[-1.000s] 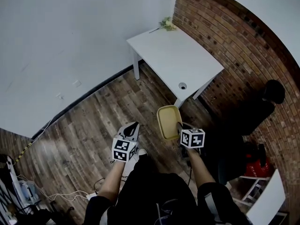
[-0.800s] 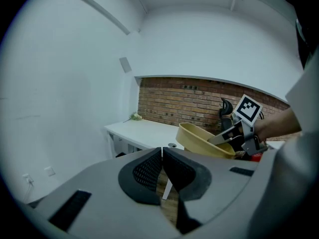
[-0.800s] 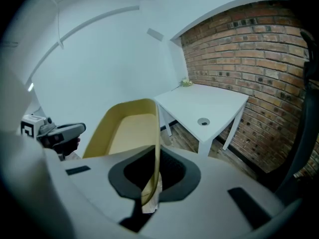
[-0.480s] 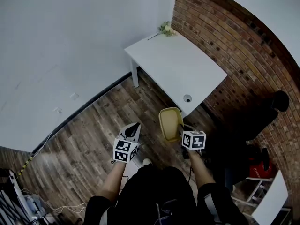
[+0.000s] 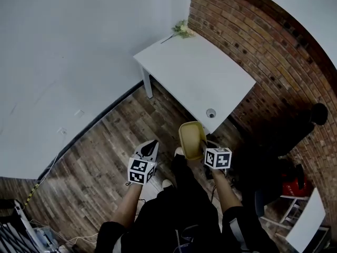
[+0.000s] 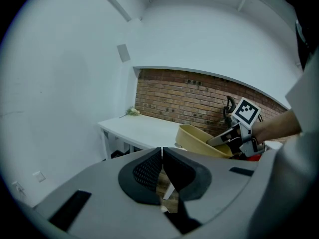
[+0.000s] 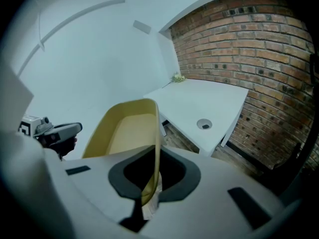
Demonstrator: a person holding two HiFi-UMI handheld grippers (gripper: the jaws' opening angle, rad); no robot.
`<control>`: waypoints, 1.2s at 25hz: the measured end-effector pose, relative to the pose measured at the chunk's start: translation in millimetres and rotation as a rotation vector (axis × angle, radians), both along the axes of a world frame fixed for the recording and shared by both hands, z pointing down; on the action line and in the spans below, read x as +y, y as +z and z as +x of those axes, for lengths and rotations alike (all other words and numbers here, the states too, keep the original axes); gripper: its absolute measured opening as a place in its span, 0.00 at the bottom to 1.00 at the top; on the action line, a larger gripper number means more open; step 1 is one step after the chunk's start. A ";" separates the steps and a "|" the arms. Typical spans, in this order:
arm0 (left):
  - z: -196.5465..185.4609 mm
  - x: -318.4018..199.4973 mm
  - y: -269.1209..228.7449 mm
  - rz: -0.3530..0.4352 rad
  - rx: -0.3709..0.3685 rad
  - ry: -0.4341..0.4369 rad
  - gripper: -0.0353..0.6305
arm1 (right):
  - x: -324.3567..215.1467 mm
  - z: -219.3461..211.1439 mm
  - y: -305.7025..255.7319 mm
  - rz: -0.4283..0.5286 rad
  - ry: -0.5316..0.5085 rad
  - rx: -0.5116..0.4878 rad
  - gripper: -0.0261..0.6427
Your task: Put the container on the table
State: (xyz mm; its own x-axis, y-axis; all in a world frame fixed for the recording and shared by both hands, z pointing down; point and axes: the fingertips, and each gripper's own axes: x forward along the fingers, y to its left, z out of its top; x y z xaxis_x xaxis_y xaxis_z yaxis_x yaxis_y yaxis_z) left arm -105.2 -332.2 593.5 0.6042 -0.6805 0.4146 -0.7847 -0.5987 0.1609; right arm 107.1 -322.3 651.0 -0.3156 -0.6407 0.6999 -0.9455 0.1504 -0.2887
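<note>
The right gripper pinches the yellow container by its rim, holding it aloft short of the white bench ahead, so the carry seems underway, next calling for reaching forward and lowering, while the left gripper is pressed together, empty.

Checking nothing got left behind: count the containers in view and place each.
1. The yellow container is clamped by its rim in the right tool, above the wooden floor near the white table. More may be hidden from these views.
</note>
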 end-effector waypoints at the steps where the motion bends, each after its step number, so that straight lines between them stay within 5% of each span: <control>1: 1.6 -6.5 2.1 -0.004 0.001 -0.001 0.09 | -7.6 1.2 1.1 0.001 0.001 -0.002 0.08; 13: 21.6 -144.4 -4.2 0.011 -0.042 -0.020 0.09 | -155.5 4.8 22.5 -0.008 -0.036 -0.041 0.08; 23: 34.7 -264.3 -15.9 0.010 -0.050 -0.132 0.09 | -293.9 18.2 35.2 -0.034 -0.121 -0.021 0.08; 30: 22.2 -295.8 -14.1 -0.022 -0.092 -0.229 0.09 | -368.6 17.4 64.4 -0.044 -0.272 0.059 0.08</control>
